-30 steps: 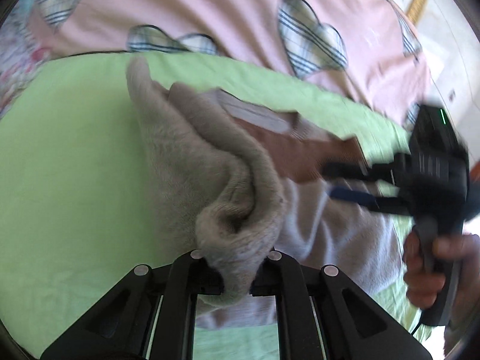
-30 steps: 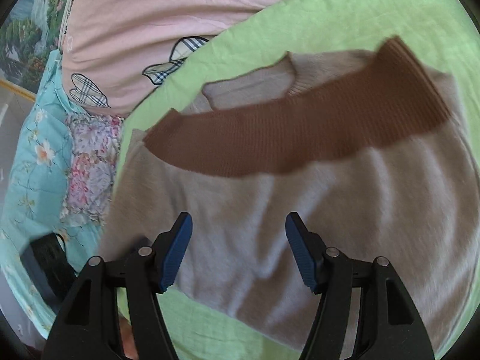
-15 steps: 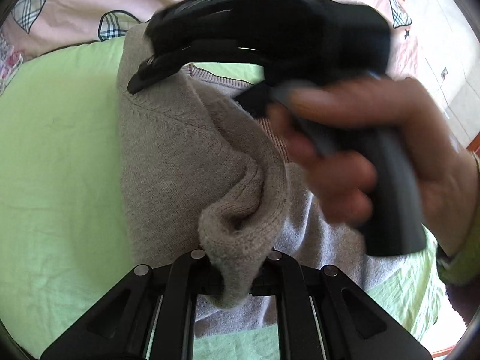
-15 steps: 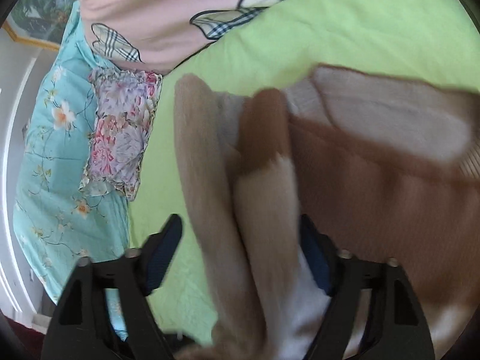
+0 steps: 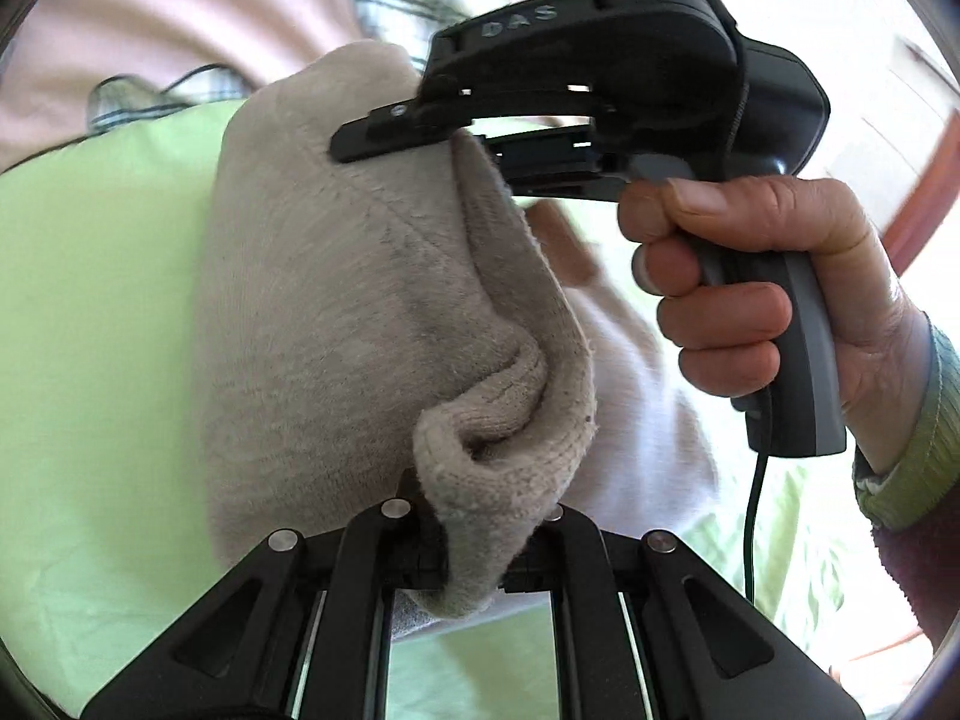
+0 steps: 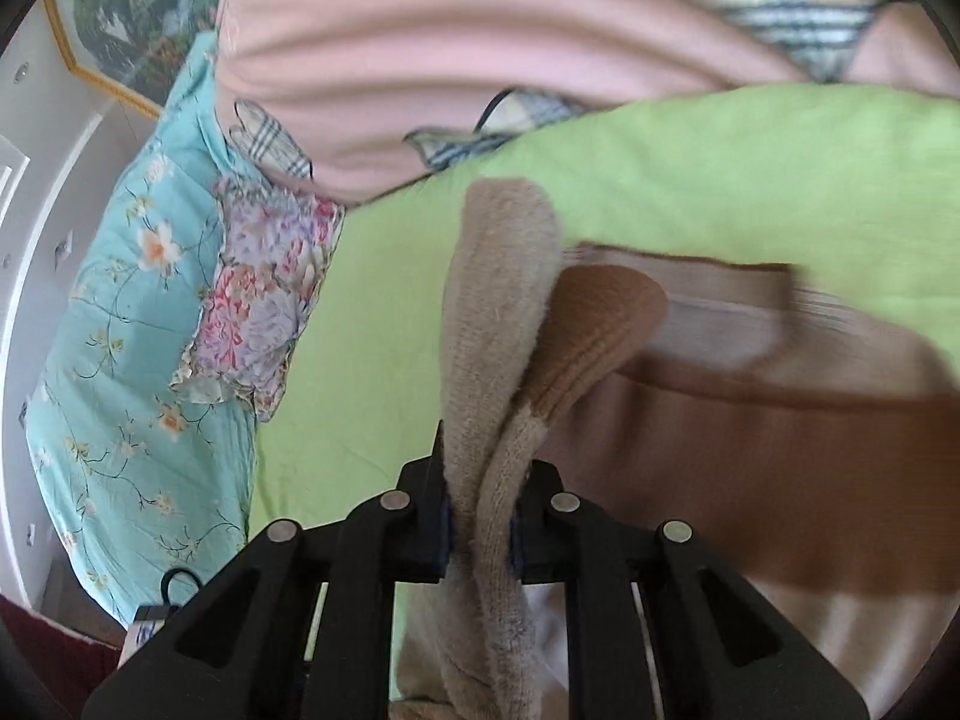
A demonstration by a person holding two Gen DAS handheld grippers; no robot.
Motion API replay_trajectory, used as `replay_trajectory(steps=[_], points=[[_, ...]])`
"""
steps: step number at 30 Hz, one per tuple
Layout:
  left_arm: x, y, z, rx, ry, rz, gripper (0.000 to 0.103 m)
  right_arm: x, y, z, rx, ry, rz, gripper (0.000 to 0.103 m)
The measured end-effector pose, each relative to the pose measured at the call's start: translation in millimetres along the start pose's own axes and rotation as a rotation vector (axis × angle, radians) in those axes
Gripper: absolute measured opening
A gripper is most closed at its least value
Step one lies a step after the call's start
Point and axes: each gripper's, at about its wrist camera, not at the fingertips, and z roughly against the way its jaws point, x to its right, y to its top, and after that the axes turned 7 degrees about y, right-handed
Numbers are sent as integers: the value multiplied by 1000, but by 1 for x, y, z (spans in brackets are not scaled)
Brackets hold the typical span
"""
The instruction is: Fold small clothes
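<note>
Since a second ago your right gripper [image 6: 480, 531] has crossed over and clamped the far edge of the beige sweater [image 5: 336, 312]; your left gripper [image 5: 474, 552] pinches its near hem, lifting that side off the green sheet [image 5: 90, 276] for folding rightward

Beige-grey knit sweater [image 5: 336, 300] with a brown ribbed band [image 6: 750, 444] across it and a paler lining patch at the neck. Beneath it, a plain lime-green sheet [image 6: 720, 180]. Behind, a pale pink quilt [image 6: 420, 48] bearing heart patches in grey, white and dark plaid. Beside it, a turquoise cloth [image 6: 120, 360] printed with small white and orange blossoms on thin dark twigs, and a patch [image 6: 258, 294] of lilac and pink flowers. Left gripper [image 5: 474, 564] black with silver rivets; right gripper [image 6: 480, 540] black with blue pads, its handle dark grey. Sleeve cuff [image 5: 906, 462] light green, over maroon.
</note>
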Motion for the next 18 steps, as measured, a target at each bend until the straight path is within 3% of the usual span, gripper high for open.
replay_trajectory(steps=[5, 9, 12, 18], points=[[49, 1, -12, -12, -84, -78, 8, 42, -20, 62, 59, -64, -40, 15], [80, -5, -32, -47, -108, -131, 8, 75, -30, 84, 77, -107, -92, 15], [88, -6, -45, -79, -118, -143, 8, 94, -40, 93, 87, -119, -122, 15], [87, -5, -57, -90, -143, -159, 8, 94, -48, 109, 133, -116, -84, 15]])
